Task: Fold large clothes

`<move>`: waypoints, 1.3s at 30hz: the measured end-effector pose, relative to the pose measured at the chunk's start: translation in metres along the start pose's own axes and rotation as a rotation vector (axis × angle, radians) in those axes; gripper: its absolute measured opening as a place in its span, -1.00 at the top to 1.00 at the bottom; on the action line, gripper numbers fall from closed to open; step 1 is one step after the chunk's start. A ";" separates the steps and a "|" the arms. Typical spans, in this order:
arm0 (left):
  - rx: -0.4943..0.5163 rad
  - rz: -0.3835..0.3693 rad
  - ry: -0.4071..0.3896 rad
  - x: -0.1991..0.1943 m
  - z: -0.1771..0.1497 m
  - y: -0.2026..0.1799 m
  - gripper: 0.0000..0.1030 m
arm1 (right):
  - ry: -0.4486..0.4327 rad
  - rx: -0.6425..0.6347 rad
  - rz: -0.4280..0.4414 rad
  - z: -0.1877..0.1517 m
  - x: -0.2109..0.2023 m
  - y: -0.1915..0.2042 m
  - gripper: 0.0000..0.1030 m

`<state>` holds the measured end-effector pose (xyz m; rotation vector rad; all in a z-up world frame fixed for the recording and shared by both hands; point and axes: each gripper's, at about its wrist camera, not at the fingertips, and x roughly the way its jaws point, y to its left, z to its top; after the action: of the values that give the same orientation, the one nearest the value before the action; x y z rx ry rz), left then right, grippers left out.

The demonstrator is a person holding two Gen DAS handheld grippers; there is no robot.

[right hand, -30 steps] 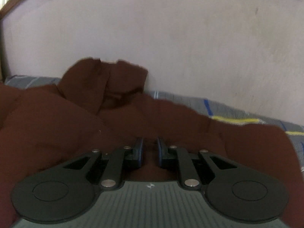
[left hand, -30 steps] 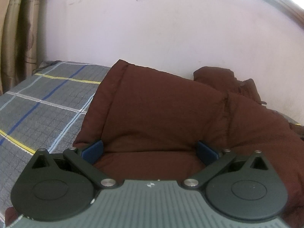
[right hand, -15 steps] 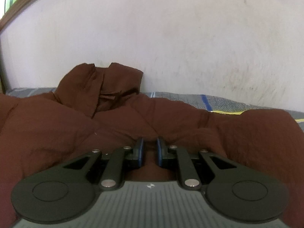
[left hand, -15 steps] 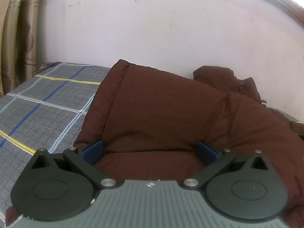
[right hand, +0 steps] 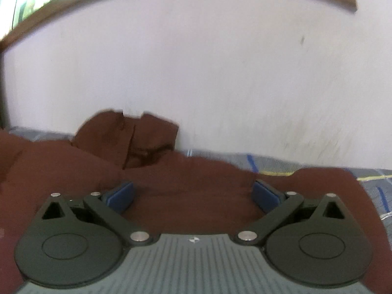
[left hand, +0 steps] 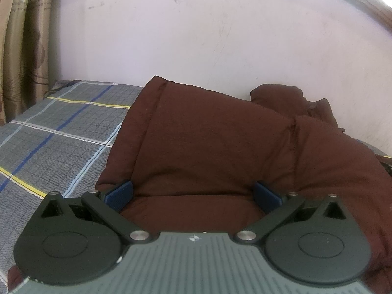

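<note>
The right gripper (right hand: pixel 193 194) has released the brown jacket (right hand: pixel 196 176).

Left gripper (left hand: pixel 193 193) and right gripper (right hand: pixel 193 193): ribbed grey housing with a small round emblem, black disc-shaped linkages, silver screws, and blue textured pads (left hand: pixel 119 194) on the fingers.

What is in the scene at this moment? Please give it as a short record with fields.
garment: brown padded jacket, lying in bulky folds on the bed
surface: grey checked bedsheet
backdrop: pale wall; curtain at far left
left gripper: open, over the jacket, nothing between its fingers
right gripper: open, over the jacket, holding nothing
view quality: right wrist view is blurred
</note>
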<state>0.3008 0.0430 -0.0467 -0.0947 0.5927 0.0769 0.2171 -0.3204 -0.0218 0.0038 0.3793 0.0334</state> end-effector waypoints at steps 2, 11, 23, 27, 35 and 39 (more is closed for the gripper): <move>0.003 -0.001 0.000 0.000 0.000 0.000 -1.00 | 0.015 0.024 0.021 0.000 0.003 -0.004 -1.00; 0.006 0.000 -0.001 -0.001 0.000 0.000 -1.00 | 0.041 0.030 0.018 0.000 0.007 -0.004 -1.00; -0.026 -0.050 -0.007 -0.005 0.003 0.010 -1.00 | 0.105 -0.043 -0.044 0.001 0.017 0.007 -1.00; -0.008 -0.076 -0.026 -0.044 0.011 0.029 -0.94 | 0.138 0.049 0.037 0.009 -0.009 -0.013 -1.00; 0.097 -0.202 -0.132 -0.177 -0.019 0.114 -1.00 | -0.038 0.226 0.174 -0.048 -0.249 -0.080 -1.00; 0.042 -0.220 0.017 -0.196 -0.057 0.156 -0.96 | 0.040 0.259 0.081 -0.108 -0.328 -0.113 -1.00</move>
<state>0.0918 0.1826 0.0057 -0.1188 0.5975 -0.1495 -0.1237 -0.4449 -0.0018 0.2751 0.4208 0.0645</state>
